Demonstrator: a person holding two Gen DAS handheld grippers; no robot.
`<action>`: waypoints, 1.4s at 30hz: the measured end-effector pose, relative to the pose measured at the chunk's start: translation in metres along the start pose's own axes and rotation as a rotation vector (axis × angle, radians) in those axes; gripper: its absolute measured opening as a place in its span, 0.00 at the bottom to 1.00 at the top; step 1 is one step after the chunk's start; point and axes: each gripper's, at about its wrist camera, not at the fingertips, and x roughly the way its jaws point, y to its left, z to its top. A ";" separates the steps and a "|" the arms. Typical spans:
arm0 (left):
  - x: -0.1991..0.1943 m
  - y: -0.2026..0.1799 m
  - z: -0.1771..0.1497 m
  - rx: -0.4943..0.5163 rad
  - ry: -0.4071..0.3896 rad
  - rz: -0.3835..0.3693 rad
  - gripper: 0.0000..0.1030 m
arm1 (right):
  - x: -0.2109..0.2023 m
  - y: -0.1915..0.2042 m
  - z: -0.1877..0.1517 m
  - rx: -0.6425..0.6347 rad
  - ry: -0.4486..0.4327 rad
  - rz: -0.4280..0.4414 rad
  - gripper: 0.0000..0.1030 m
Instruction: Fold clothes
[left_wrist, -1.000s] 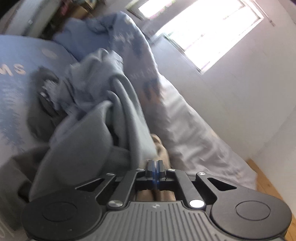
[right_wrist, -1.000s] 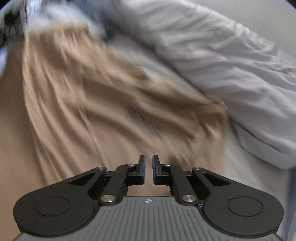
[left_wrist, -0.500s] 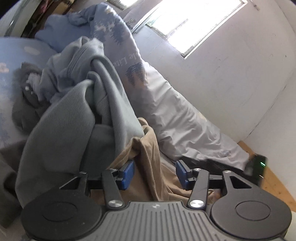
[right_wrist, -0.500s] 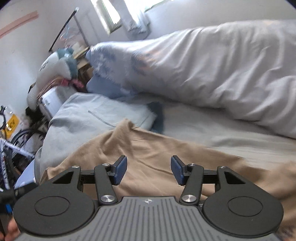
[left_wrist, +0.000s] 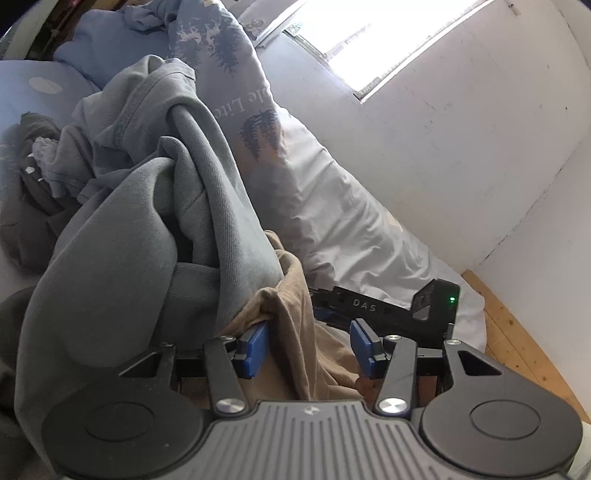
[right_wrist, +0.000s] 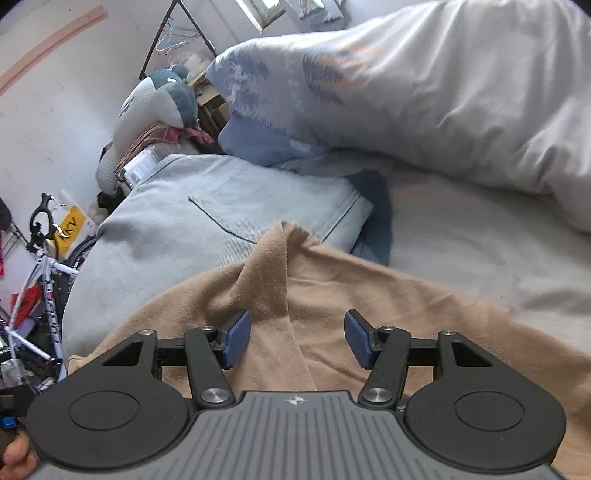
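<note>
Through the left wrist camera we looked along a bed (left_wrist: 369, 236), its white duvet (left_wrist: 332, 206) with a blue tree print running beside a white wall (left_wrist: 461, 129) under a bright window (left_wrist: 369, 40). A strip of wooden floor (left_wrist: 517, 350) showed at far right. On the left a heap of grey clothes (left_wrist: 147, 229) was piled high, with a dark garment (left_wrist: 29, 206) lying further left. The left gripper (left_wrist: 308, 349) had its blue pads well apart, and a ridge of the tan garment (left_wrist: 295, 332) rose between them without being pinched. Just beyond, the right gripper (left_wrist: 391, 310) lay low over the same cloth.

Then the right wrist camera: we saw the tan garment (right_wrist: 332, 295) spread across the near part of the pale sheet (right_wrist: 461, 236), a fold of it standing up between the pads. The right gripper (right_wrist: 297, 338) was opening, its pads clear of the cloth. Beyond lay folded light denim (right_wrist: 221, 206), then the rumpled duvet (right_wrist: 443, 92) at far right. At far left we made out a bicycle (right_wrist: 40, 280), a plush toy (right_wrist: 162, 99) and a clothes rack (right_wrist: 177, 29) by the wall. We saw no baskets or boxes clearly enough to name their contents.
</note>
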 end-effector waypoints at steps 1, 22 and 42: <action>0.001 0.001 0.000 -0.002 -0.001 -0.003 0.45 | 0.002 -0.002 0.000 0.010 -0.001 0.008 0.59; -0.073 -0.094 -0.046 0.354 -0.149 -0.068 0.75 | -0.335 0.097 -0.100 0.050 -0.583 -0.353 0.59; -0.047 -0.340 -0.240 0.639 0.261 -0.337 0.93 | -0.639 0.209 -0.384 0.352 -1.175 -0.241 0.91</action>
